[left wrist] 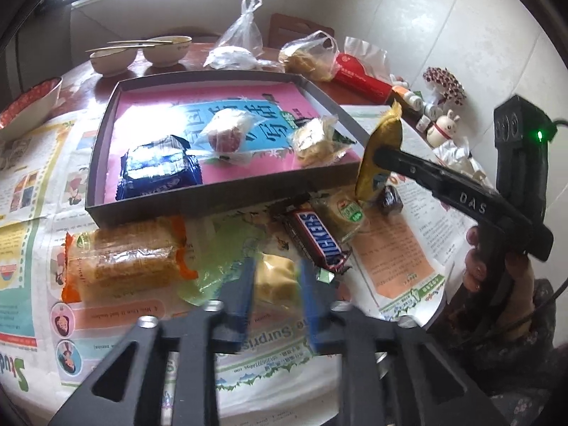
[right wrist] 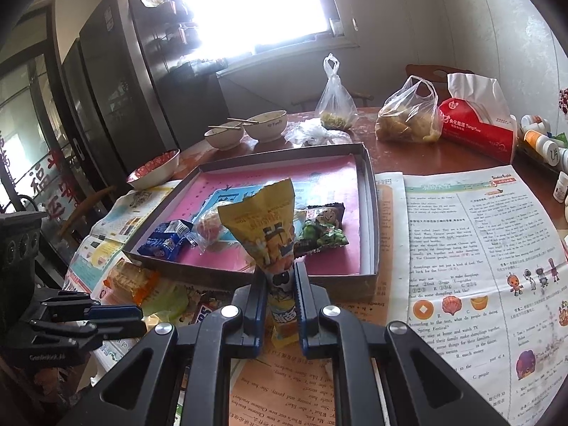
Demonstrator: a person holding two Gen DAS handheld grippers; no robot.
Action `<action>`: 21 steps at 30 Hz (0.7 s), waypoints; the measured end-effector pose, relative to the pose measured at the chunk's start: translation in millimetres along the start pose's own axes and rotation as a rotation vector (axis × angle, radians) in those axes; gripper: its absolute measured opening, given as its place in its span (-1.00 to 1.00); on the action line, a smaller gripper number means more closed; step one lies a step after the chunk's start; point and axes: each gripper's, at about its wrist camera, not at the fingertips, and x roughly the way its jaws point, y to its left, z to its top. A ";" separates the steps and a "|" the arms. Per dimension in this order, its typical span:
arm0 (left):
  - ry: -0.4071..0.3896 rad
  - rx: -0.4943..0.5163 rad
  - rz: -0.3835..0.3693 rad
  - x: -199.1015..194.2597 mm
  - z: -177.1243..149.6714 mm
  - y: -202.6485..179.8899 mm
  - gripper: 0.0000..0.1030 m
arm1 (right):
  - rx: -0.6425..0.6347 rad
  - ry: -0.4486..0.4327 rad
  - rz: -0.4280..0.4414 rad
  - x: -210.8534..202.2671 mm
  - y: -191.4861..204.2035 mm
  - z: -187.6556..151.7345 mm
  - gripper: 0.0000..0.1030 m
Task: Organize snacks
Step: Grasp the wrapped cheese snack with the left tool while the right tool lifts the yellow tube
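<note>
Right wrist view: a yellow snack packet (right wrist: pixel 264 227) is clamped between the two fingers of the right gripper (right wrist: pixel 280 284), held upright just in front of the near wall of the tray (right wrist: pixel 369 213).
Left wrist view: the same yellow snack packet (left wrist: pixel 381 152) is seen pinched by the right gripper (left wrist: pixel 385 154) above the pile of loose snacks, beside the tray's (left wrist: pixel 220 195) near right corner.
Left gripper (left wrist: pixel 277 284): jaws are parted around a pale yellow snack (left wrist: pixel 277 278) on the newspaper (left wrist: pixel 401 259); whether the pads touch it cannot be told.
Tray contents: a blue packet (left wrist: pixel 159 170), a clear-wrapped round cake (left wrist: pixel 227 131) and a clear-wrapped yellow pastry (left wrist: pixel 316 138) are laid on the pink lining; a green pea packet (right wrist: pixel 321 234) is shown in the right wrist view.
Loose snacks: a Snickers bar (left wrist: pixel 317 241) and an orange-wrapped cake (left wrist: pixel 127 259) are laid on the newspaper in front of the tray.
Far table: two bowls (right wrist: pixel 245 129), plastic bags (right wrist: pixel 408 117) and a red tissue pack (right wrist: pixel 479 131) are placed behind the tray.
</note>
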 end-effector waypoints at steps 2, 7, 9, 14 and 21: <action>0.005 0.013 0.006 0.9 -2.1 -2.9 -0.04 | -0.001 0.001 0.000 0.2 0.0 0.1 -0.71; 0.026 0.051 0.055 10.4 -3.5 -10.0 0.09 | 0.001 0.000 0.004 0.4 -0.3 0.4 -0.71; 0.034 0.060 0.068 14.7 -3.5 -11.6 0.10 | 0.001 0.000 0.006 0.8 -0.1 0.6 -0.71; 0.056 0.073 0.078 26.2 -4.3 -13.3 0.11 | 0.003 -0.001 0.006 0.7 -0.6 1.2 -0.71; 0.039 0.031 0.059 27.3 -3.1 -5.3 -0.27 | 0.009 -0.019 0.013 -2.0 -2.1 4.6 -0.71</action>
